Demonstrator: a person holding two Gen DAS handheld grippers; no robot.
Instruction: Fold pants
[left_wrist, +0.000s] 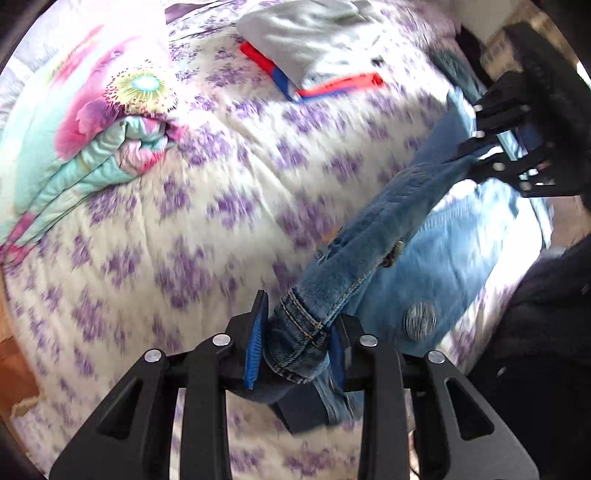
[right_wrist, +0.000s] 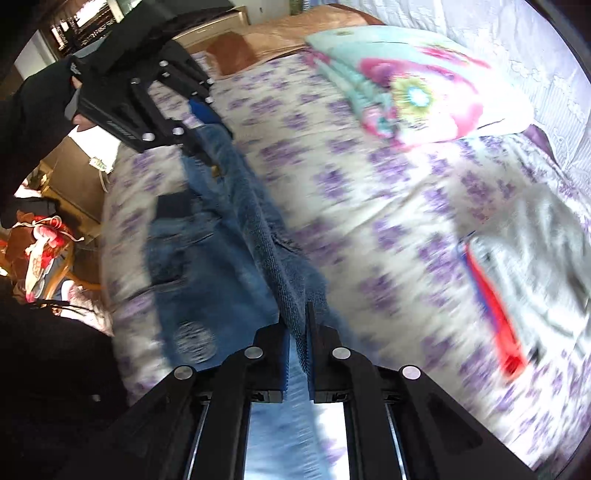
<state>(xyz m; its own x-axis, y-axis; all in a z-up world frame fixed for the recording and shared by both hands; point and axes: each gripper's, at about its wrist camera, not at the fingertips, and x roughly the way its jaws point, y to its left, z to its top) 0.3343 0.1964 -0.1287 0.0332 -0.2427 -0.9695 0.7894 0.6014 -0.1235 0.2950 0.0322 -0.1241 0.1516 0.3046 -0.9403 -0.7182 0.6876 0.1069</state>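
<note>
Blue jeans hang stretched between my two grippers above a bed. My left gripper is shut on a bunched waistband end with a belt loop. My right gripper is shut on the other end of the jeans. In the left wrist view the right gripper is at the upper right, clamped on the denim. In the right wrist view the left gripper is at the upper left, holding the far end. The rest of the jeans drapes below onto the bed.
The bed has a white cover with purple flowers. A folded floral quilt lies at one side. A grey garment with red and blue trim lies farther on the bed. Furniture stands beyond the bed edge.
</note>
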